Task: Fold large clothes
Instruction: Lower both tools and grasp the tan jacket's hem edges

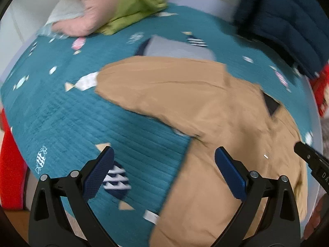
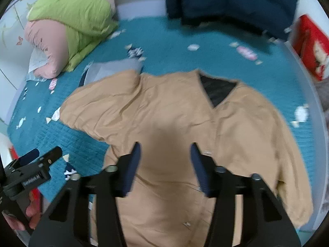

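A tan jacket [image 2: 174, 119] lies spread front-up on a teal bedspread [image 2: 174, 41], collar away from me with a dark lining [image 2: 218, 90] showing at the neck. Its left sleeve [image 1: 156, 86] stretches out to the left. In the left wrist view the jacket [image 1: 226, 123] fills the right half. My left gripper [image 1: 164, 156] is open and empty, above the bedspread [image 1: 72, 113] by the jacket's left side. It also shows in the right wrist view [image 2: 39, 158]. My right gripper [image 2: 165, 152] is open and empty, above the jacket's chest. Its tip shows in the left wrist view [image 1: 308, 156].
A green garment [image 2: 74, 16] and a pink one [image 2: 47, 39] are piled at the far left. A navy padded coat [image 2: 230, 2] lies at the far edge. A grey folded piece [image 2: 111, 70] sits beyond the left sleeve. A red box [image 2: 310, 43] stands at the right.
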